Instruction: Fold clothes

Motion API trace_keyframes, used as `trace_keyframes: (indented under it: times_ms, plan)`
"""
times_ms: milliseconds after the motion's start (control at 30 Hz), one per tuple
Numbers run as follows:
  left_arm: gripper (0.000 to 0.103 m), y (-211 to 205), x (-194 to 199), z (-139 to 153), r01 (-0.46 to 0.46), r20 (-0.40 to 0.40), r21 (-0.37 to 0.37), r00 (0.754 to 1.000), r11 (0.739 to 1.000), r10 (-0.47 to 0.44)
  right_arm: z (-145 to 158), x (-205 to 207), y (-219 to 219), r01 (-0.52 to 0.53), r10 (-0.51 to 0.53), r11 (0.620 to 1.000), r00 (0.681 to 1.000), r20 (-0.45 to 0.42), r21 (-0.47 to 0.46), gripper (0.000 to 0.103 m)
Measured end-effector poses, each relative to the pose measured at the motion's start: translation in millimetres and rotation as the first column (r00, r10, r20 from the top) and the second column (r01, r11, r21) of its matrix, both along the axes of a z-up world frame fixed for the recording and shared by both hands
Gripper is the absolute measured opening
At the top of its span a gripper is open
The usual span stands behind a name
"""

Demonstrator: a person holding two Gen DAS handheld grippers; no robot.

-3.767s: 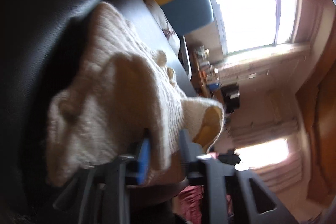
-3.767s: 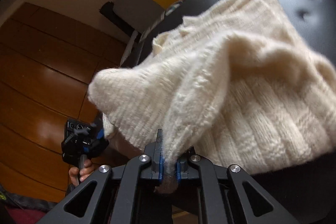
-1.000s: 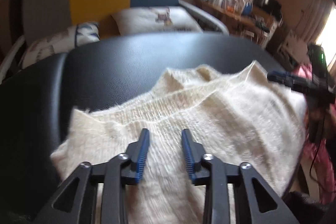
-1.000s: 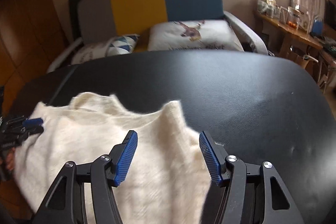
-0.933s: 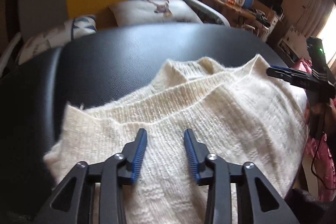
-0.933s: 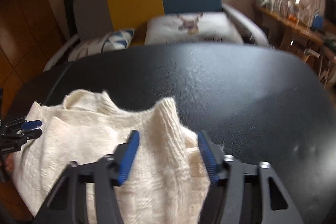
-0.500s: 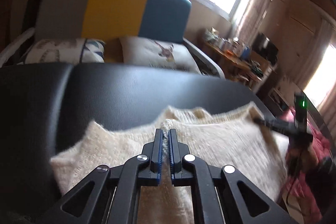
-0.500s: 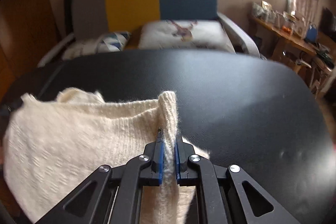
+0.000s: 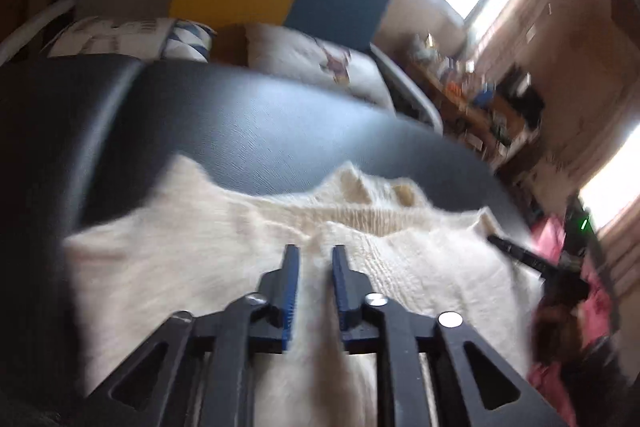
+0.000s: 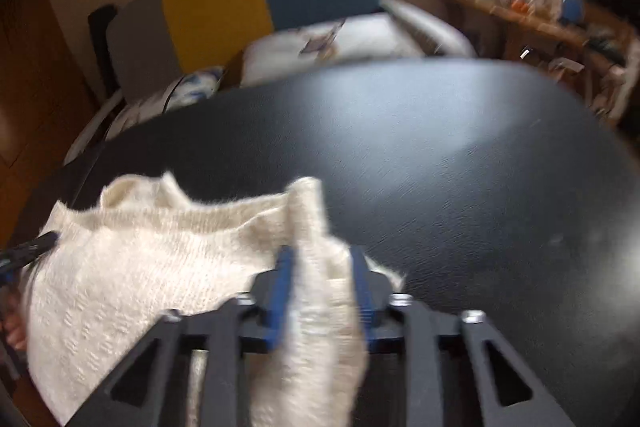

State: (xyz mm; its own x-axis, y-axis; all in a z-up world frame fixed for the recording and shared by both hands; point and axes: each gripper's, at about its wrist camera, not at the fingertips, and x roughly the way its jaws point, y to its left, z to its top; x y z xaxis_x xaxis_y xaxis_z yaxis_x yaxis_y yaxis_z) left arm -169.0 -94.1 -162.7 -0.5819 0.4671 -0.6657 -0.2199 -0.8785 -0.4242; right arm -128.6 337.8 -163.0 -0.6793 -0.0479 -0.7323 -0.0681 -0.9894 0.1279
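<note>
Folding looks mid-step: cream knit sweater lies bunched on the near part of the black padded bench, part-folded, collar toward the far side. Left gripper sits low over the knit with jaws a narrow gap apart and cloth between them but apparently not clamped; right gripper is a bit wider, a raised ridge of sweater edge standing between its jaws, also loose as far as blur lets me judge. Next move, I'd guess, calls for picking fresh grip points on an edge or sleeve and closing firmly before lifting over.
</note>
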Motion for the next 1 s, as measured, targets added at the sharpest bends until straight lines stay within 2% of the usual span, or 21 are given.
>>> trace_keyframes:
  times_ms: [33,100,167,233,300,400,433,467,500,533,567,600,633,667,700,767,833,900,1000]
  plan:
    - [0.019,-8.0,6.8,6.5,-0.014,-0.023,-0.019,1.000,1.000,0.014,10.9,6.6,-2.3,0.008,-0.007,1.000,0.999,-0.038,0.028,0.065]
    - [0.022,-22.8,18.0,17.8,-0.038,-0.062,-0.056,0.997,0.998,0.034,29.1,15.2,-12.9,-0.023,0.027,0.999,0.995,-0.100,0.041,0.067]
    - [0.023,-30.6,16.3,19.3,-0.033,-0.064,-0.091,0.998,0.995,0.028,42.4,16.6,-33.4,-0.106,0.106,0.994,0.986,-0.128,0.013,0.067]
    - [0.025,-30.6,13.9,15.9,-0.022,-0.054,-0.124,0.998,0.992,0.016,45.3,13.6,-61.3,-0.215,0.209,0.976,0.971,-0.119,-0.037,0.067]
    - [0.029,-19.0,9.6,6.5,0.014,-0.026,-0.188,0.999,0.982,-0.019,37.0,2.8,-85.9,-0.285,0.281,0.955,0.958,-0.061,-0.081,0.067]
    - [0.032,6.8,4.8,-12.2,0.065,0.006,-0.330,0.998,0.942,-0.067,9.6,-15.2,-115.8,-0.325,0.330,0.943,0.942,0.066,-0.075,0.064]
    - [0.031,14.4,8.2,-15.5,0.075,-0.012,-0.372,0.996,0.925,-0.085,-1.7,-21.1,-123.0,-0.328,0.332,0.943,0.937,0.109,-0.056,0.054]
    - [0.030,22.2,12.8,-17.0,0.095,-0.031,-0.419,0.992,0.903,-0.118,-9.4,-22.5,-128.1,-0.333,0.336,0.942,0.933,0.130,-0.046,0.051]
    - [0.021,30.0,17.5,-18.6,0.113,-0.047,-0.466,0.987,0.878,-0.152,-10.8,-19.9,-130.9,-0.339,0.340,0.940,0.932,0.126,-0.034,0.050]
    - [0.008,34.5,21.1,-18.7,0.121,-0.059,-0.490,0.983,0.863,-0.171,-12.2,-17.2,-133.8,-0.345,0.345,0.938,0.931,0.121,-0.022,0.044]
    - [0.005,32.3,22.4,-15.8,0.111,-0.066,-0.470,0.985,0.876,-0.160,-12.4,-14.8,-136.1,-0.351,0.349,0.936,0.930,0.115,-0.010,0.036]
    - [0.004,27.2,23.4,-11.8,0.086,-0.079,-0.434,0.988,0.897,-0.134,-6.9,-14.0,-136.3,-0.351,0.349,0.936,0.932,0.099,0.002,0.011]
    - [0.004,16.4,23.5,-5.6,0.035,-0.104,-0.367,0.992,0.930,-0.078,-1.4,-13.2,-136.5,-0.351,0.349,0.936,0.933,0.084,0.013,0.008]
    - [0.004,5.7,23.0,0.0,-0.016,-0.123,-0.305,0.992,0.952,-0.023,4.1,-12.4,-136.7,-0.351,0.349,0.936,0.935,0.068,0.025,0.008]
    - [0.004,-3.9,21.7,3.0,-0.067,-0.132,-0.257,0.991,0.964,0.033,9.6,-11.6,-136.9,-0.351,0.349,0.936,0.936,0.052,0.037,0.008]
    - [0.004,-12.7,14.7,-4.6,-0.129,-0.107,-0.225,0.988,0.966,0.108,8.0,-17.1,-135.4,-0.325,0.322,0.943,0.946,0.043,0.074,0.008]
    - [0.004,-10.3,5.3,-21.3,-0.131,-0.054,-0.238,0.991,0.962,0.121,-9.1,-27.2,-131.4,-0.275,0.270,0.958,0.960,0.068,0.080,0.011]
    - [0.005,-7.6,1.6,-26.6,-0.138,-0.047,-0.238,0.990,0.962,0.130,-25.6,-30.8,-124.8,-0.246,0.244,0.969,0.967,0.072,0.026,0.013]
    - [0.006,-12.3,-2.4,-26.1,-0.123,-0.020,-0.197,0.992,0.973,0.122,-24.4,-25.3,-121.4,-0.233,0.233,0.972,0.971,0.045,0.005,0.018]
